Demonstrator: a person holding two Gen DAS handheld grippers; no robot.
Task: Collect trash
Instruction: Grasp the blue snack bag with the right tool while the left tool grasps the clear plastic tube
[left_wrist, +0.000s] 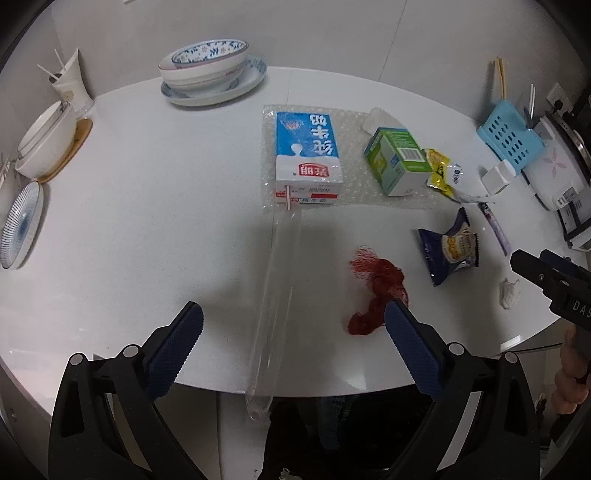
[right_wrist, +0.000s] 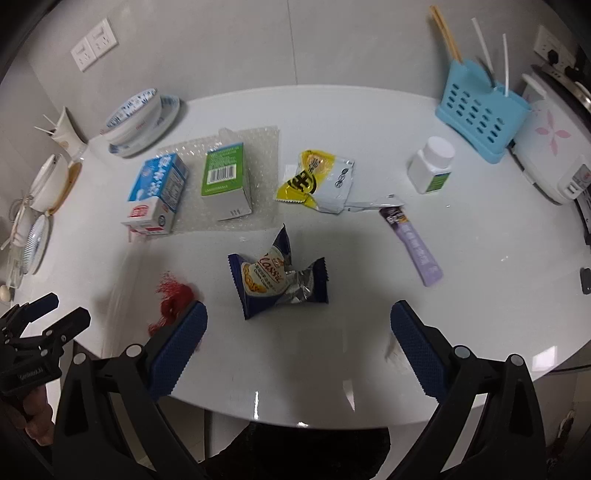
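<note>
- Hovering over the near edge of the white table (left_wrist: 147, 206), the left gripper (left_wrist: 293, 325) stands wide open and empty, a clear plastic tube (left_wrist: 275, 306) lying between its fingers.
- Its right finger touches or overlaps a red mesh net (left_wrist: 376, 291).
- The right gripper (right_wrist: 299, 325) is also spread wide, holding nothing, just short of a dark blue cookie wrapper (right_wrist: 279, 284).
- Beyond lie a blue milk carton (left_wrist: 308, 155) and a green carton (right_wrist: 225, 181) on bubble wrap (right_wrist: 262, 147), a yellow snack bag (right_wrist: 317, 181), and a purple sachet (right_wrist: 413, 243).
</note>
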